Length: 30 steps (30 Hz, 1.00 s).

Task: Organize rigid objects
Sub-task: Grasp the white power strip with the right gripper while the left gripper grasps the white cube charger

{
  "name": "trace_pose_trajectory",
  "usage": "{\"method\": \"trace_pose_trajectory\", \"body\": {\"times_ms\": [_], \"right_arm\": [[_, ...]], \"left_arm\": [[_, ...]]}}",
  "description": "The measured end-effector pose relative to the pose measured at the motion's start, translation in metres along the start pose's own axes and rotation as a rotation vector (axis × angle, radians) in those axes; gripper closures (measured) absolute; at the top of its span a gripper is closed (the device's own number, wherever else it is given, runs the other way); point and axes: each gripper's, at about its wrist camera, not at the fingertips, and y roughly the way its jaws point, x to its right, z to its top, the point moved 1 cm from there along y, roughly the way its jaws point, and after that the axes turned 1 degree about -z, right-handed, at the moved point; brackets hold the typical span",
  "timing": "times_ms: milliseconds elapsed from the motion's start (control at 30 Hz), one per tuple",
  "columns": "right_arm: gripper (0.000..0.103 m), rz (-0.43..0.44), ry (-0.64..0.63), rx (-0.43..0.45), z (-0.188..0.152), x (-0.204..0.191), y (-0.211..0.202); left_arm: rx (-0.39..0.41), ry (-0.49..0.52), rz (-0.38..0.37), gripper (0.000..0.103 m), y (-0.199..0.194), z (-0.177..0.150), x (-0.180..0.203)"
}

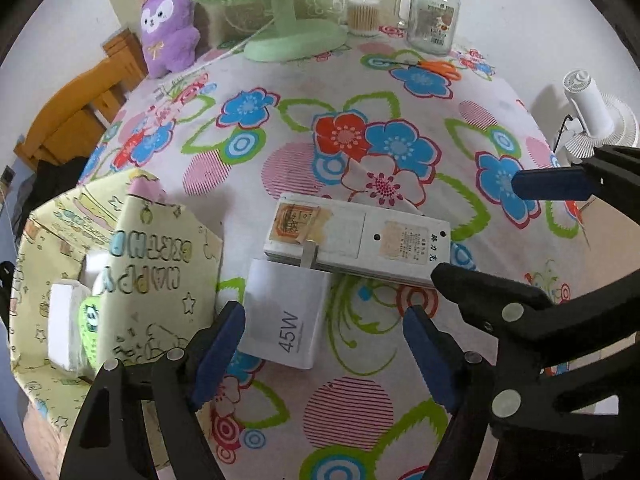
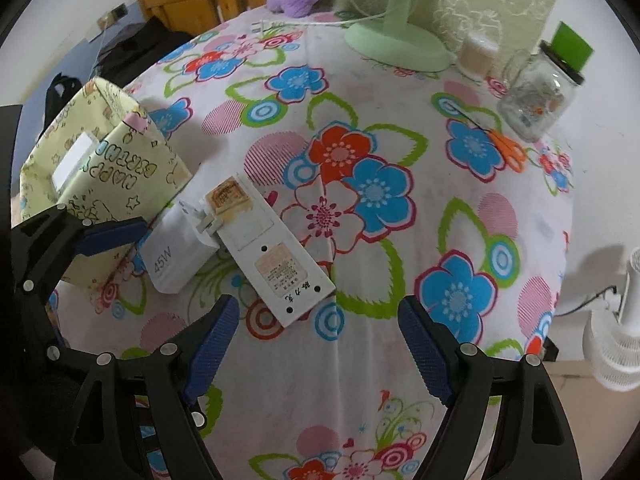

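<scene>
Left wrist view: the left tool (image 1: 324, 356) stands open, holding nothing — its left pad beside the white 45W charger block (image 1: 286, 314), which touches the flat white rectangular device (image 1: 360, 240) on the flowered desk (image 1: 400, 400). Only here the yellow paper gift bag (image 1: 152, 264) shows its contents.

Right wrist view: the right tool (image 2: 318, 346) is open and empty above the device's near end — the white floor fan (image 2: 616, 344) shows larger here.

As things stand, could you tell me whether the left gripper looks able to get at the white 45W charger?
Probably yes. The left gripper is open with the 45W charger just ahead, nothing over it; its prongs touch the white power strip, and the gift bag stands close alongside.
</scene>
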Motion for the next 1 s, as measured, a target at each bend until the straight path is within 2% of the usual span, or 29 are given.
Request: {"method": "trace_pose_trajectory", "body": {"times_ms": [267,400,567,667,833,1000], "right_arm": [[0.022,0.024,-0.123,-0.033,0.010,-0.004,0.017],[0.023,0.049,-0.148,-0.057,0.013,-0.004,0.026],[0.023,0.088,-0.169,-0.071,0.016,-0.005,0.035],[0.023,0.122,-0.175,-0.080,0.017,-0.005,0.043],[0.034,0.155,-0.200,-0.092,0.021,-0.010,0.058],[0.038,0.178,-0.238,-0.077,0.025,-0.017,0.062]], "left_arm": [[-0.021,0.048,0.020,0.020,0.012,0.003,0.004],[-0.070,0.046,-0.017,0.019,0.020,0.005,0.003],[-0.073,0.059,-0.020,0.020,0.024,0.005,0.003],[-0.072,0.072,-0.008,0.023,0.025,0.003,0.003],[-0.101,0.074,-0.016,0.031,0.031,0.001,0.000],[-0.122,0.017,-0.068,0.040,0.032,0.000,-0.008]]}}
